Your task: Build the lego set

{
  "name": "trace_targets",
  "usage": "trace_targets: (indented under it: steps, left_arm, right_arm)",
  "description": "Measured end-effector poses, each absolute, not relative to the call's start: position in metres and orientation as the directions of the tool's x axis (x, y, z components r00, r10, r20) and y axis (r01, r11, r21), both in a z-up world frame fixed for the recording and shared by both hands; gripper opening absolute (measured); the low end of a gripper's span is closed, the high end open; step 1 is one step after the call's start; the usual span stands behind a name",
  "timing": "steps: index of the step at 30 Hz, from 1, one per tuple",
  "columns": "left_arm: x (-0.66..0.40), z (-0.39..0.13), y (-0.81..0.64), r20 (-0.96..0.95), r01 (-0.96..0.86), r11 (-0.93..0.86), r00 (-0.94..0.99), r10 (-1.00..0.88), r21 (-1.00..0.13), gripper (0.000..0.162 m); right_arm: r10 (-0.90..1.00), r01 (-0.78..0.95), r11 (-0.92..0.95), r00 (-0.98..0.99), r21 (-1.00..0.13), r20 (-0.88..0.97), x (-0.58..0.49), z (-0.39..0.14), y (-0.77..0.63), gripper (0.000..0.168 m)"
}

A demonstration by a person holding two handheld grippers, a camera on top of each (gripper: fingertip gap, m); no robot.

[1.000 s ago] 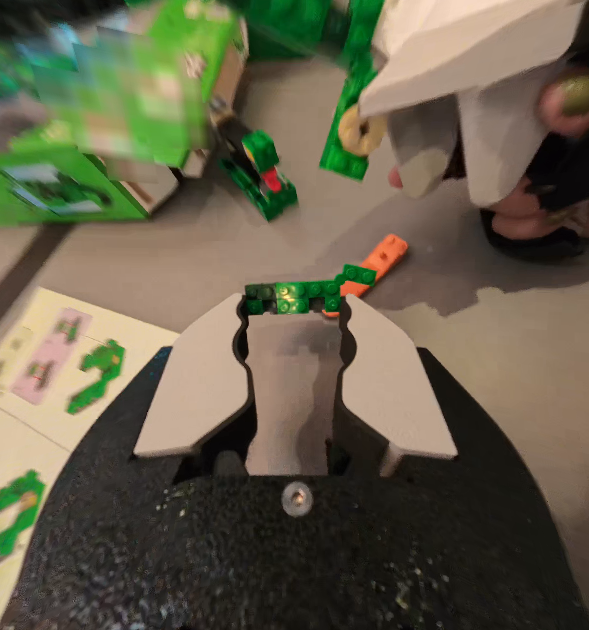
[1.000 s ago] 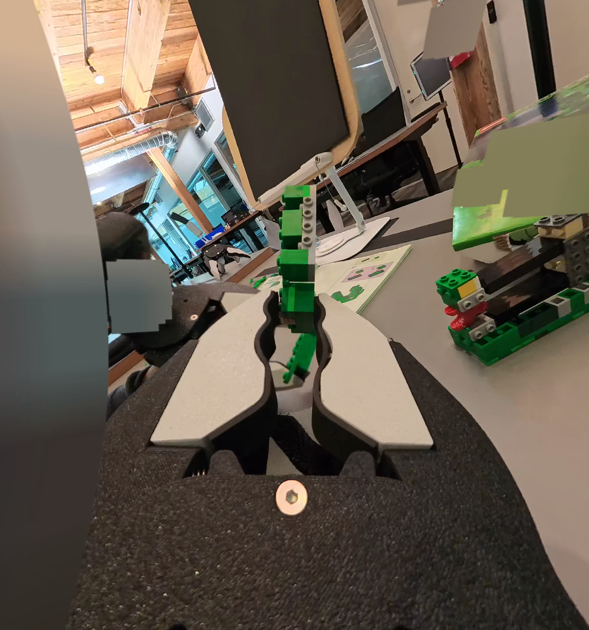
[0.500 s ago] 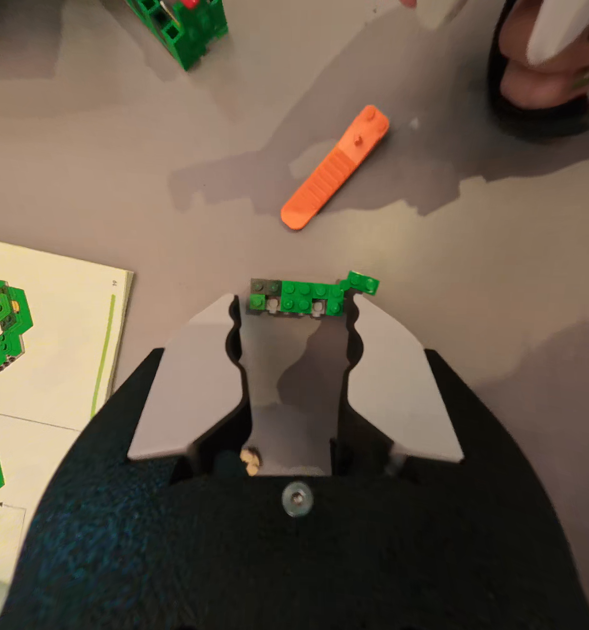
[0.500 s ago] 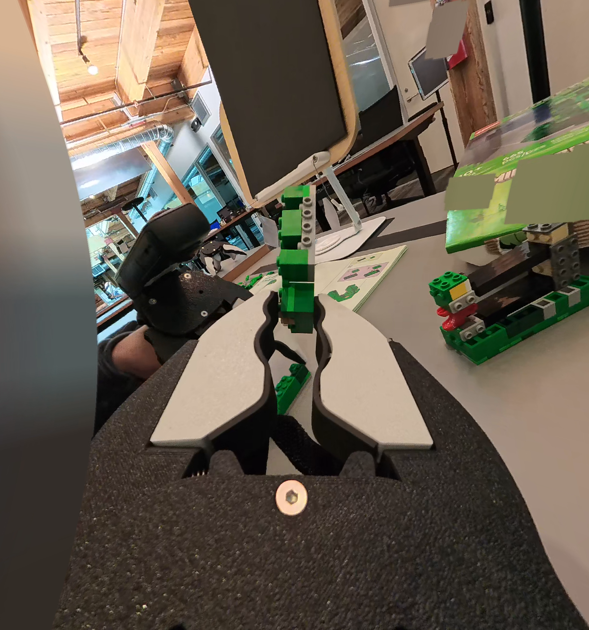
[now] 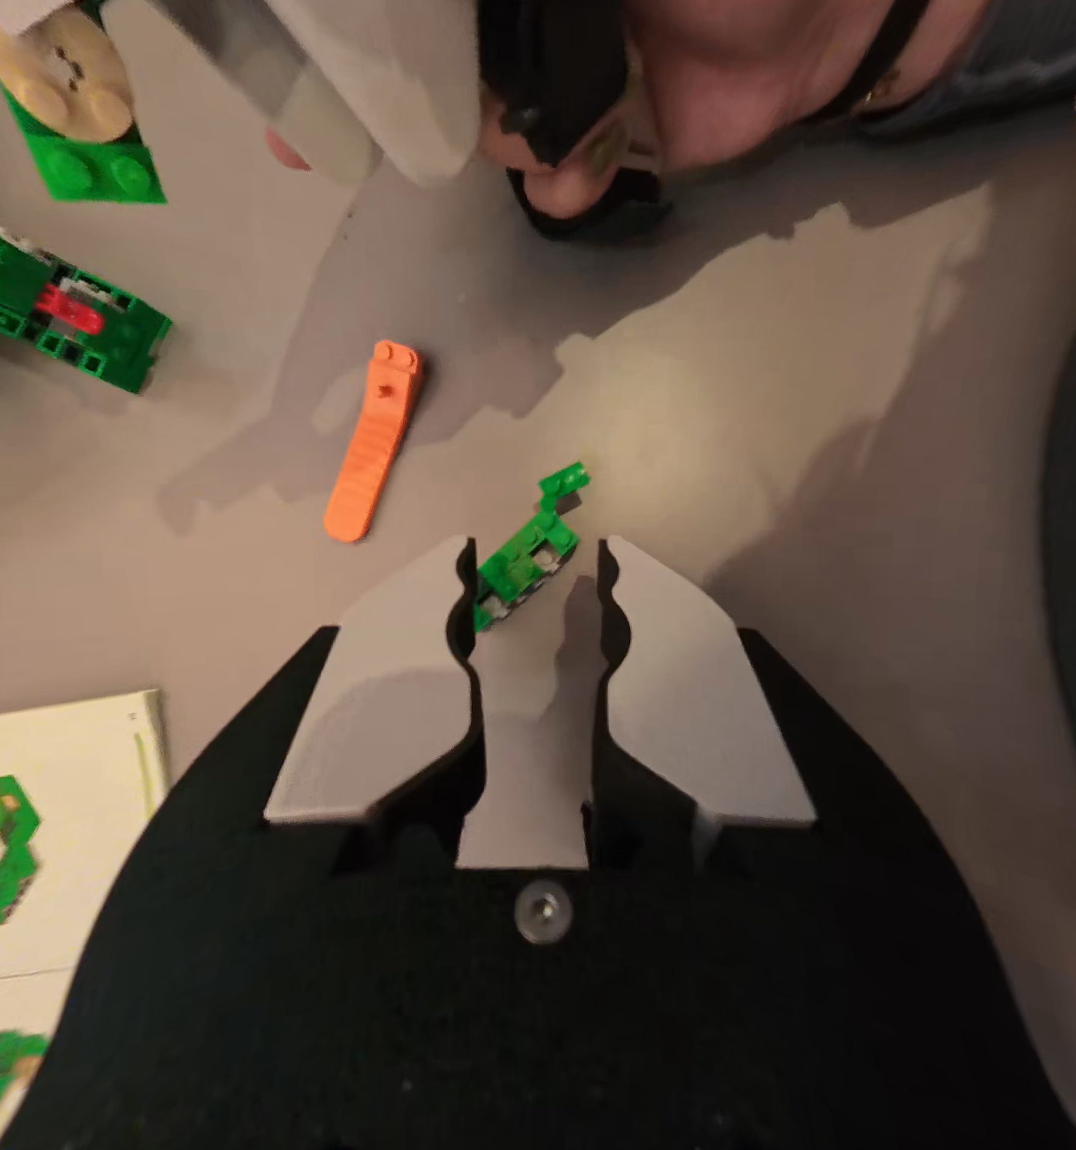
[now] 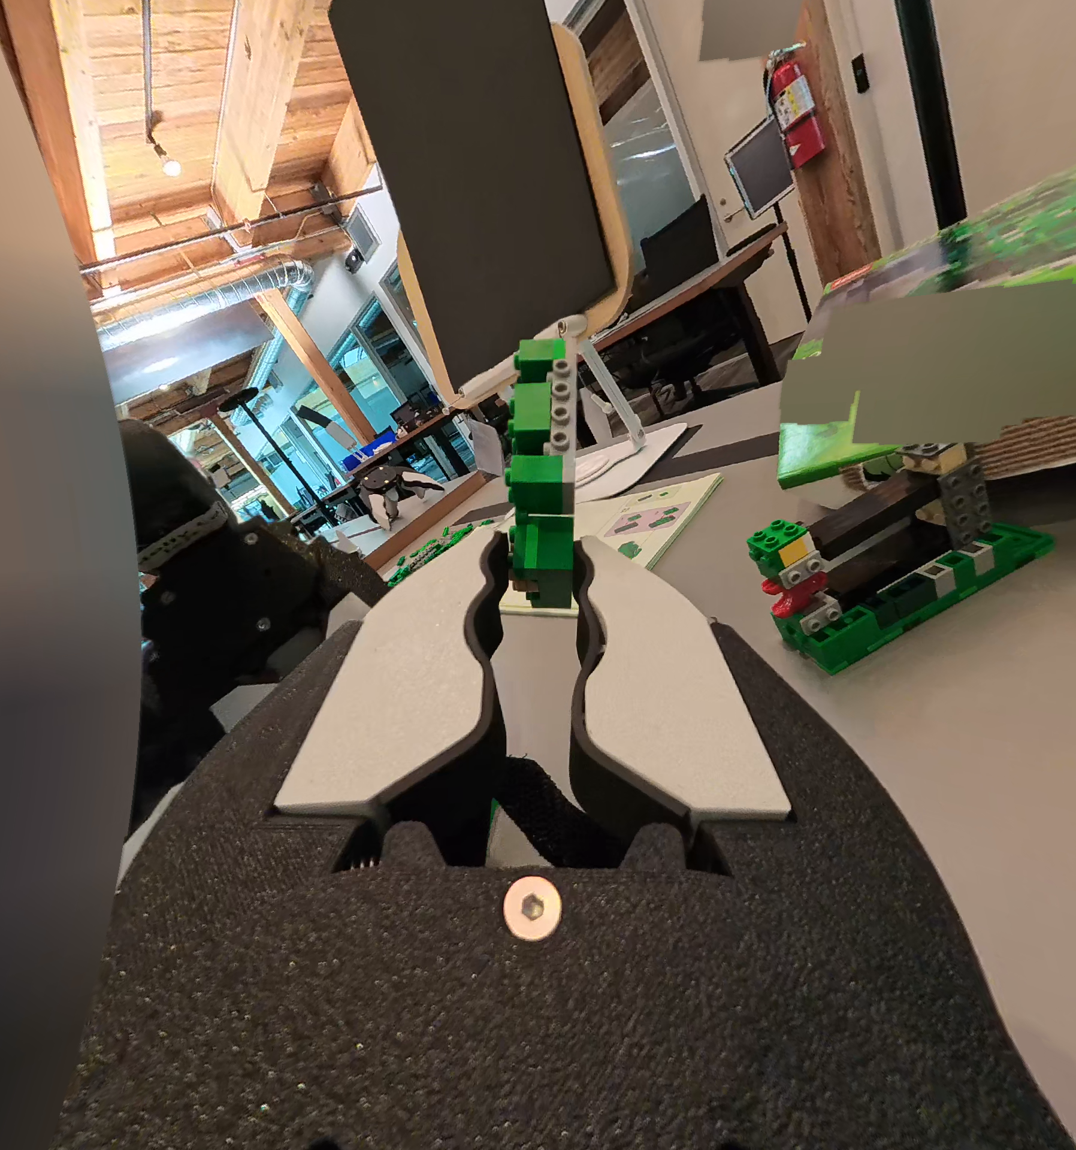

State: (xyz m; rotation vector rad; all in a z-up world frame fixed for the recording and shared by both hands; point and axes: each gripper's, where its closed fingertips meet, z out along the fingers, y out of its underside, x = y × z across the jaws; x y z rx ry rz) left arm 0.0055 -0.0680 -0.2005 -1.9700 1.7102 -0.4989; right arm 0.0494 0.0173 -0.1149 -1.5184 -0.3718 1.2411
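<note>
1. Left gripper [image 5: 535, 551]: jaws parted and empty, poised over the desk [image 5: 772, 435]. A small green plate assembly [image 5: 526, 563] lies on the desk between the tips, skewed toward the left one; contact cannot be confirmed. It appears released for regrasping.
2. Right gripper [image 6: 538, 554]: jaws closed on the base of a green brick column [image 6: 538, 473], held upright, presumably to expose its studs for joining.
3. Beyond the left jaws, to the left: an orange brick separator [image 5: 373, 442], unused.
4. Farther, right of the right jaws: the partly built green model [image 6: 884, 572], with the instruction booklet [image 6: 660, 516] beyond the tips.
</note>
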Motion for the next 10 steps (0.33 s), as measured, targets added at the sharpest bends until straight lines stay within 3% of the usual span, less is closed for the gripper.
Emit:
trace_targets:
  steps: [1, 6, 10]
  left_arm:
    - [0.01, -0.2, -0.069, -0.005, -0.799, -0.153, 0.191, -0.982, -0.581, 0.037]
    - [0.026, -0.197, -0.068, 0.117, -0.681, -0.381, 0.401, -0.908, -0.626, 0.036]
    - [0.024, -0.202, -0.066, -0.005, -0.723, -0.372, 0.46, -0.888, -0.582, 0.028]
  right_arm:
    - [0.766, -0.368, -0.355, 0.413, -0.859, -0.493, 0.052, -0.114, 0.018, 0.019]
    - [0.759, -0.391, -0.336, 0.426, -0.857, -0.492, 0.062, -0.108, 0.021, 0.019]
    - [0.769, -0.398, -0.332, 0.411, -0.855, -0.49, 0.065, -0.103, 0.018, 0.019]
